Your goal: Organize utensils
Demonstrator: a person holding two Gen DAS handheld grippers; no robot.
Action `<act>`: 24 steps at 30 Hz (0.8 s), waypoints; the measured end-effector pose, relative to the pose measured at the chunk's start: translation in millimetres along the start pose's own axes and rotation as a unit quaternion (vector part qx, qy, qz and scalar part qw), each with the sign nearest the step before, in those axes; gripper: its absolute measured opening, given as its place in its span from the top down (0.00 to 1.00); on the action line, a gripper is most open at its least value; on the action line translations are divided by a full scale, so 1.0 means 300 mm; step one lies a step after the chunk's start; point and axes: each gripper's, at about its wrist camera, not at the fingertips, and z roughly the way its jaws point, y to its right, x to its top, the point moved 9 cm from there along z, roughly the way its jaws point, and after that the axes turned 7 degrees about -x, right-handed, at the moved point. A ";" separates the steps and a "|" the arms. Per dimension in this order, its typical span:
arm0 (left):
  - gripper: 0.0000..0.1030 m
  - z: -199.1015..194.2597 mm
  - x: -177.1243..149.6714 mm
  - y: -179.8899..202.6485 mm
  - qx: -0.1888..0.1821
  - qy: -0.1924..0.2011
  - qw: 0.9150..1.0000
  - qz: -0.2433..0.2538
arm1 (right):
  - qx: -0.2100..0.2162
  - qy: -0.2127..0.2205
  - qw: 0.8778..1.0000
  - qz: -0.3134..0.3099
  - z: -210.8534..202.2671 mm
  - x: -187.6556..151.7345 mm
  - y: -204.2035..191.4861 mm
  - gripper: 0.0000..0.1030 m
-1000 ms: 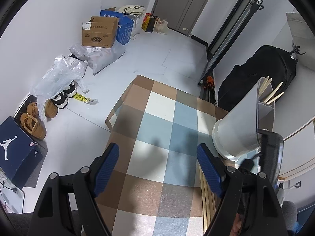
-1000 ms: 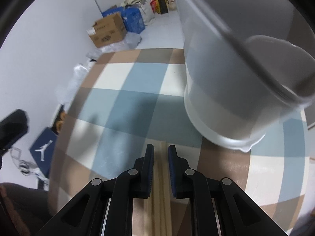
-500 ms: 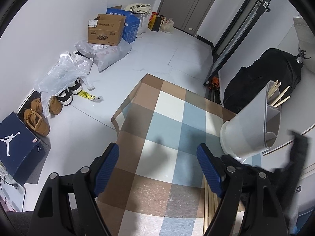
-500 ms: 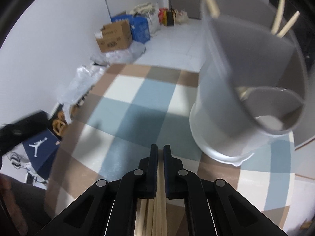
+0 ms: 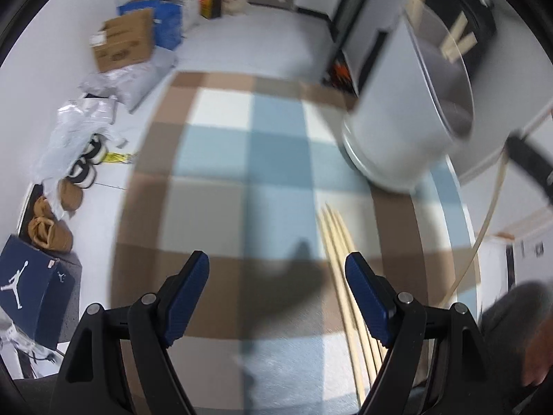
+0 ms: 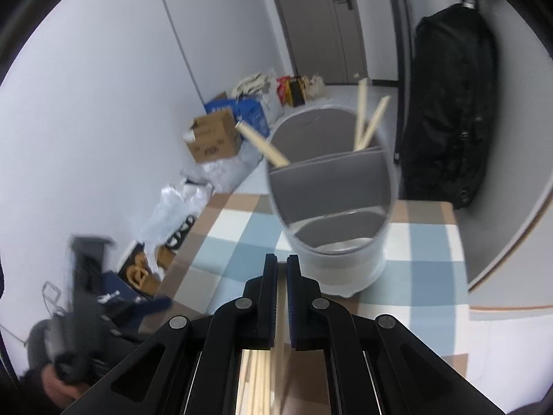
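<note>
Nearest, a few chopsticks (image 5: 340, 263) lie on the checked surface (image 5: 214, 207) toward its near right edge, not yet sorted. Farther back, near the far right corner, the divided holder (image 6: 331, 186) already has three sticks in it. The right gripper (image 6: 282, 276) is clamped on one chopstick (image 6: 280, 314). The left gripper (image 5: 276, 276) is spread wide, empty.

A cardboard box (image 5: 122, 39), shoes (image 5: 50, 230) and a black bag (image 6: 446, 103) sit on the floor.

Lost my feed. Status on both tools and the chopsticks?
Right tool shut on one chopstick. Left tool open, empty. Loose chopsticks on table. Holder ahead, unobstructed.
</note>
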 end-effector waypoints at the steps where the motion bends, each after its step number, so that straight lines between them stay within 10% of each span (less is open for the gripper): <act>1: 0.25 0.008 -0.010 0.006 0.005 -0.007 1.000 0.005 | 0.003 0.003 1.000 0.004 -0.020 0.002 0.019 0.96; 16: 0.25 0.079 -0.070 0.029 0.072 -0.045 0.996 0.040 | 0.037 0.052 0.998 0.024 -0.156 -0.042 0.151 1.00; 24: 0.30 0.090 -0.057 0.020 0.091 -0.044 0.994 0.038 | 0.061 0.001 0.997 0.053 -0.086 -0.126 0.199 0.97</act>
